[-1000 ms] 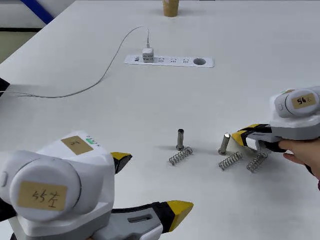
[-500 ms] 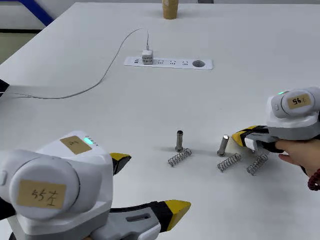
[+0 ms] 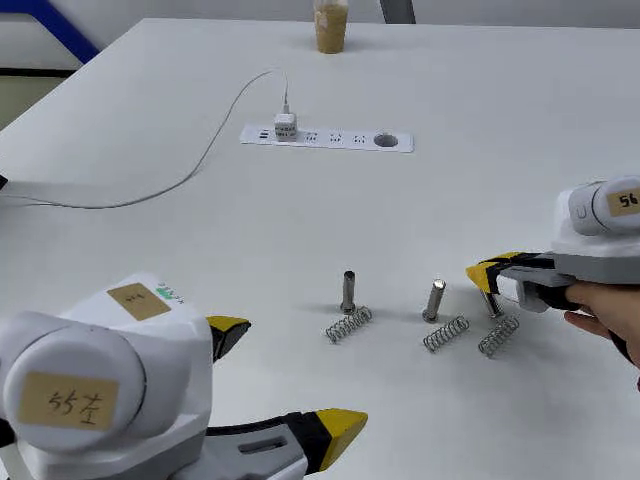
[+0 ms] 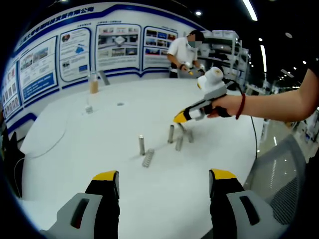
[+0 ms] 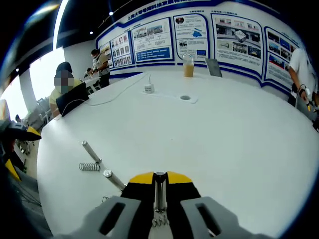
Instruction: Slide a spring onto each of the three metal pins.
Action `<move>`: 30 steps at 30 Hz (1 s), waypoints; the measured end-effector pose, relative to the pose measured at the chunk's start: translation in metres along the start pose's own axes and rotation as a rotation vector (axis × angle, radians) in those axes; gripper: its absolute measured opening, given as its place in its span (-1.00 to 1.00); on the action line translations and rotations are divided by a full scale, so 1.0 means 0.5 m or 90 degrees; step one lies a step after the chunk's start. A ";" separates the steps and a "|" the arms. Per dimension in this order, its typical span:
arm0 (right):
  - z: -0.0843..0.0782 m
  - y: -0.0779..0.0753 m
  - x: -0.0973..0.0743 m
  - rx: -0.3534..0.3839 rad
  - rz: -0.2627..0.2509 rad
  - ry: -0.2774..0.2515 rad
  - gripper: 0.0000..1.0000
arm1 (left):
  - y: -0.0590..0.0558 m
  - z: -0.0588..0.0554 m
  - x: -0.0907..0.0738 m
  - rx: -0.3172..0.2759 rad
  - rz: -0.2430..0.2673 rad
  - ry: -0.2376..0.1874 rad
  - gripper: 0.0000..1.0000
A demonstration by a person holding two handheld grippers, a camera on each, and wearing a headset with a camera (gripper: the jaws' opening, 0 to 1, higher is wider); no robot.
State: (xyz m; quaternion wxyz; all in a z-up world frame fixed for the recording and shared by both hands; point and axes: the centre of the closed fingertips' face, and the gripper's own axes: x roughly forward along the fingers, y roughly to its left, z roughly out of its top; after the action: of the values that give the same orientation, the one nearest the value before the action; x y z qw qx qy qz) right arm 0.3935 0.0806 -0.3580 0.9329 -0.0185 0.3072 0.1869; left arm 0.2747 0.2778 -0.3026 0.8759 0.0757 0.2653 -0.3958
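Observation:
Two metal pins (image 3: 348,291) (image 3: 434,299) stand on the white table, and three springs (image 3: 348,324) (image 3: 446,333) (image 3: 498,336) lie beside them. My right gripper (image 3: 486,273) is at the right, shut on a third pin (image 3: 492,303) that points down at the table by the rightmost spring. In the right gripper view that pin (image 5: 158,191) stands upright between the yellow tips of my right gripper (image 5: 158,179). My left gripper (image 3: 285,378) hovers open and empty at the lower left, well short of the pins. In the left gripper view, my left gripper (image 4: 164,177) faces the pins (image 4: 141,145).
A white power strip (image 3: 330,138) with a plugged charger and a trailing cable (image 3: 190,170) lies at the back of the table. A cup of brown drink (image 3: 330,27) stands at the far edge. People are at the far side of the room.
The head camera has tilted, shifting the whole scene down and left. My right gripper has risen slightly, and the pin now shows below its tips. The left gripper has hardly moved.

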 end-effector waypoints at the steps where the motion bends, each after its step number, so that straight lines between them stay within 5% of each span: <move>1: 0.001 0.001 -0.003 0.000 -0.001 -0.002 -0.84 | 0.001 0.004 -0.001 -0.004 0.000 -0.007 0.50; 30: -0.029 0.006 -0.063 -0.048 -0.026 0.017 -0.84 | -0.001 0.006 -0.010 0.005 0.006 -0.014 0.42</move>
State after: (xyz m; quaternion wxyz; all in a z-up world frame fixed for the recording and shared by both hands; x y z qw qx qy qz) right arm 0.3609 0.0704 -0.3509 0.9310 -0.0623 0.3120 0.1791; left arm 0.2730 0.2798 -0.2975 0.8805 0.0763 0.2534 -0.3933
